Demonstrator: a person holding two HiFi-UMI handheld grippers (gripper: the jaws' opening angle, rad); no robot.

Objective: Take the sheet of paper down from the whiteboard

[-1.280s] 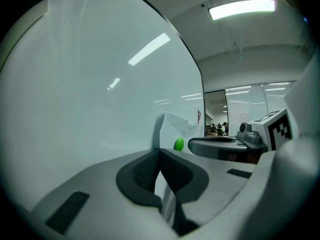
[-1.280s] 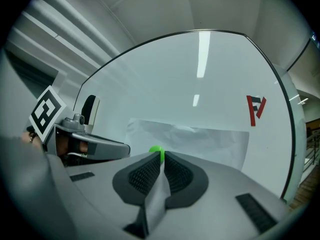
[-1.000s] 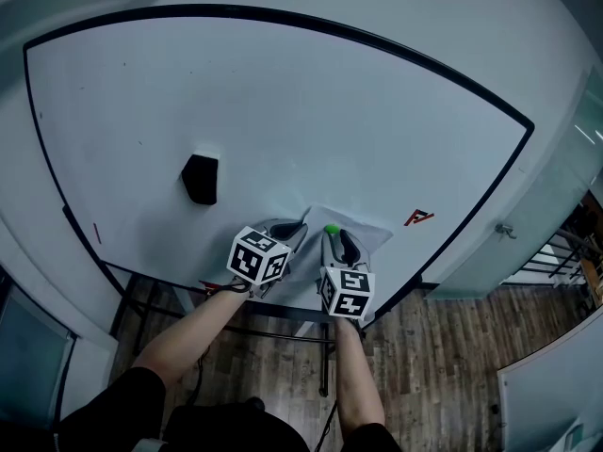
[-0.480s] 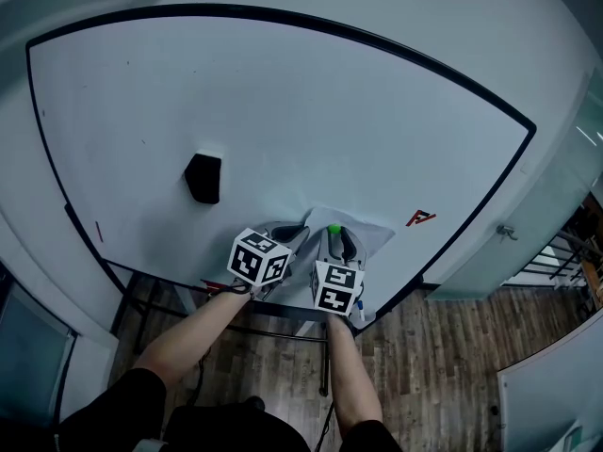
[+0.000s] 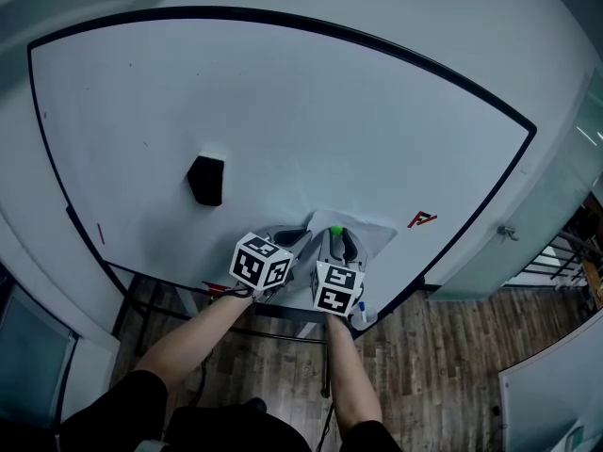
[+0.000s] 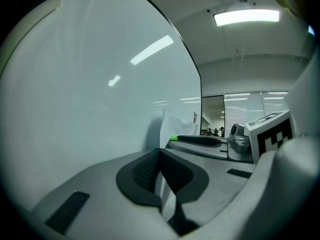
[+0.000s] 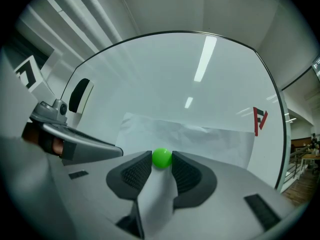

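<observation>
1. The black eraser [image 5: 205, 179] sits on the whiteboard [image 5: 283, 92], well left of the work. It is not involved.
2. The left tool [image 5: 295, 237] is pressed together on the left edge of the sheet of paper [image 7: 200, 136]. A thin white strip runs between its pads. Its position is unchanged from a second ago.
3. The right tool [image 5: 336, 240] is spread, and its jaws have just been opening. The green magnet [image 7: 161, 157] now stands between the tips, with a fold of the sheet lying between the pads below it. Whether the pads bear on the magnet cannot be made out.
4. The sheet is low on the board, left of the red mark [image 5: 421, 219]. It is pinned flat by the magnet exactly as it was a second ago.
5. Assessment: the widened jaws appear set to take the magnet. Until the magnet comes off the sheet cannot be lifted away, and the task is not yet done. Pulling early on the left edge could tear the paper.
</observation>
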